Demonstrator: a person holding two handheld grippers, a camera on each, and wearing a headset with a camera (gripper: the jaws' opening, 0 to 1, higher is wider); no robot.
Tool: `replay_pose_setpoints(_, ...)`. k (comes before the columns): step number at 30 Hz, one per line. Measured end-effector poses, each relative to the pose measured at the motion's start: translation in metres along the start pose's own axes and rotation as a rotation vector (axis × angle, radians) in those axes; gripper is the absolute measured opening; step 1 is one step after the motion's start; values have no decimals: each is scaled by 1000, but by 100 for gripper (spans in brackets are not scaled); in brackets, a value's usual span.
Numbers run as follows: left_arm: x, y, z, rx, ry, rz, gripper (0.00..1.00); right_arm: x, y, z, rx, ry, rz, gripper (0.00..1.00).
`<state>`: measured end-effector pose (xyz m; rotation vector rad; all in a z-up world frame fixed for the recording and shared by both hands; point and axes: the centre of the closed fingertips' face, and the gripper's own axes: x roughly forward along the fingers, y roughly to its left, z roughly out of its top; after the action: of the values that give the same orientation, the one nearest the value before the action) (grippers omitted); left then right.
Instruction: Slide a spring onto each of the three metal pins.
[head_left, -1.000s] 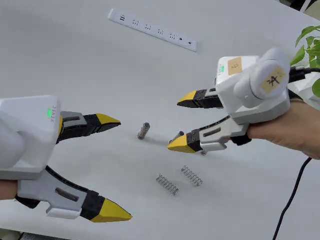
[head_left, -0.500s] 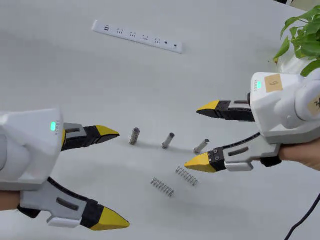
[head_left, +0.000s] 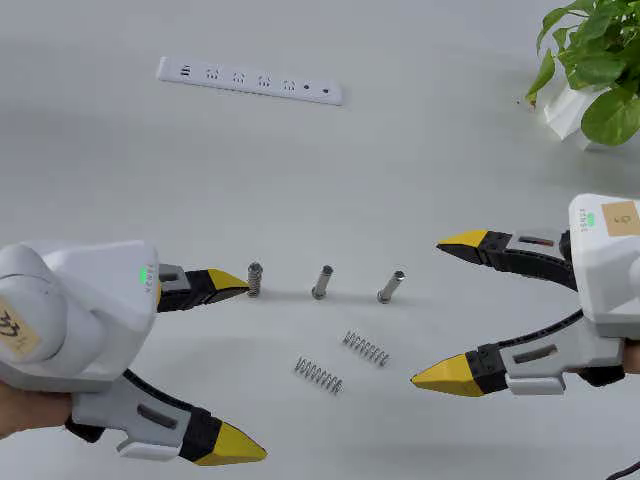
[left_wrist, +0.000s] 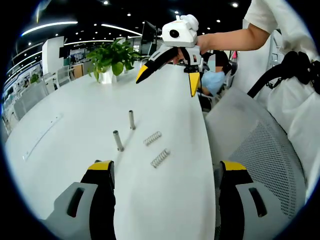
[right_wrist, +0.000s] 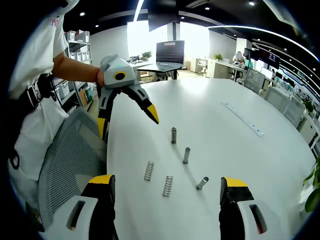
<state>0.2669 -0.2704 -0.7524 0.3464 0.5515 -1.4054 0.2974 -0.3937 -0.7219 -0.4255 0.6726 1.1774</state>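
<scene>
Starting at our left gripper (head_left: 242, 368), we hold its jaws spread wide with nothing between them. The upper jaw's tip sits just beside the first pin (head_left: 254, 280), which already wears its spring, so we judge one of three done. Past that tip stand the middle pin (head_left: 322, 282) and the right pin (head_left: 391, 288), both bare.

In the open ground between the two pairs of jaws, on our side of the bare pins, lie the left loose spring (head_left: 319, 375) and the right loose spring (head_left: 366, 349). Both lie flat on the tabletop (head_left: 150, 180), apart from each other and from the pins.

Our right gripper (head_left: 448, 310) also has its jaws spread and empty, its mouth facing the right loose spring and the right pin. We judge it is held so to take up a spring next.

Nothing stands between either pair of jaws and the springs. The power strip (head_left: 250, 81) lies well beyond the jaws and the potted plant (head_left: 590, 60) beyond the right gripper, both out of the way. A spring lying flat may roll when pinched.
</scene>
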Motion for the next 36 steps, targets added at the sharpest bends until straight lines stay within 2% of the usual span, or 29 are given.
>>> replay_pose_setpoints(1, 2, 0, 1, 2, 0, -2, 84, -2, 0, -4, 0, -4, -5, 86)
replay_pose_setpoints(5, 13, 1, -2, 24, 42, -18, 82, -12, 0, -24, 32, -37, -27, 89)
replay_pose_setpoints(8, 20, 1, -5, 44, 72, -24, 79, -17, -1, -29, 49, -94, -44, 93)
replay_pose_setpoints(11, 26, 1, -8, 54, 96, -32, 78, -22, 2, -36, 49, -109, -42, 97)
replay_pose_setpoints(14, 32, 3, -16, 96, 156, -29, 73, -24, 5, -40, 51, -132, -44, 99)
replay_pose_setpoints(16, 36, 4, -17, 100, 166, -31, 69, -25, 5, -43, 56, -135, -48, 99)
replay_pose_setpoints(17, 38, 6, -20, 110, 186, -23, 68, -25, 6, -46, 61, -134, -51, 99)
replay_pose_setpoints(19, 39, 12, -29, 142, 248, -5, 63, -26, 7, -47, 65, -141, -57, 98)
replay_pose_setpoints(21, 45, 11, -31, 152, 260, -18, 58, -27, 8, -49, 71, -146, -61, 98)
replay_pose_setpoints(24, 51, 15, -37, 191, 314, -18, 47, -29, 9, -52, 79, -154, -69, 98)
replay_pose_setpoints(27, 58, 17, -36, 201, 318, -18, 40, -30, 9, -54, 85, -158, -75, 97)
replay_pose_setpoints(31, 66, 21, -38, 261, 353, -16, 28, -30, 10, -56, 93, -162, -81, 96)
replay_pose_setpoints(33, 72, 21, -38, 256, 360, -25, 26, -30, 10, -56, 96, -166, -82, 96)
replay_pose_setpoints(36, 77, 20, -44, 292, 392, -37, 23, -30, 10, -57, 99, -163, -83, 95)
